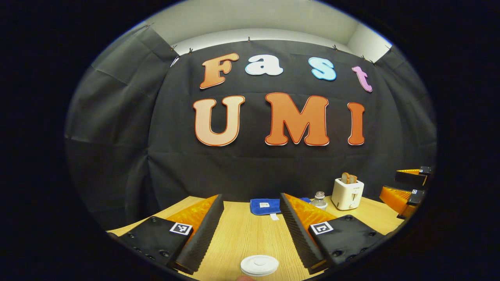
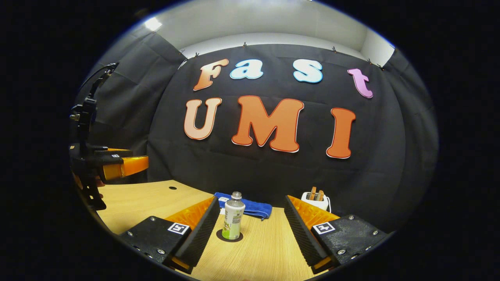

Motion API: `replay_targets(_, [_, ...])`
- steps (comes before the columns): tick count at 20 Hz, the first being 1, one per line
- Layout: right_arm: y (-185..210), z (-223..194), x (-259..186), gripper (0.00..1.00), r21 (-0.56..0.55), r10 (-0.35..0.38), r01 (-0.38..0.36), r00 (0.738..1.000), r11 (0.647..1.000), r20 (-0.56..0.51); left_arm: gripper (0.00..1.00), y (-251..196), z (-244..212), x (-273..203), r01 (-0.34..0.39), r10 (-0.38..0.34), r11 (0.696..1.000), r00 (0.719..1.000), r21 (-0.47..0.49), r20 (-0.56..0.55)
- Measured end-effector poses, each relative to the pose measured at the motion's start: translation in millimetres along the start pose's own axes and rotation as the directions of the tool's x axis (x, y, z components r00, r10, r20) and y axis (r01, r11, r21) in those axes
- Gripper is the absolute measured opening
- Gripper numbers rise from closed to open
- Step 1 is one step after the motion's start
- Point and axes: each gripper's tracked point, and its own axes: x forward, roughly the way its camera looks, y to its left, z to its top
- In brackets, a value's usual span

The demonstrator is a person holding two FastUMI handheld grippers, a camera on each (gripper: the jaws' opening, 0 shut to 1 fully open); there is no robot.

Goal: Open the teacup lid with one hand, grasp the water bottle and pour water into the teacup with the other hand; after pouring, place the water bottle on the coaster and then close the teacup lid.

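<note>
Matt wood-grain table; blue cloth.

The bottle stands upright on the coaster on the table, with the folded cloth lying behind it and the toaster farther back to the right. The teacup lid sits near the table's front edge.

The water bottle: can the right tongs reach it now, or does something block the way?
Probably yes. In the right gripper view the water bottle stands upright on the coaster, straight ahead between the open right tongs. Only bare table lies between; the blue cloth is behind it.
</note>
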Motion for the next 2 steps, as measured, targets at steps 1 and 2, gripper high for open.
replay_targets(1, [0.0, -1.2, 1.1, 0.99, 0.009, -0.007, 0.007, 1.0, 1.0, -0.006, 0.94, -2.8, 0.9, -0.4, 0.004, -0.004, 1.0, 1.0, 0.001, 0.001])
replay_targets(2, [-1.3, -6.4, 2.9, 0.99, 0.023, -0.017, 0.017, 1.0, 1.0, -0.023, 0.92, -5.8, -0.3, -0.3, 0.007, -0.007, 1.0, 1.0, -0.005, -0.002])
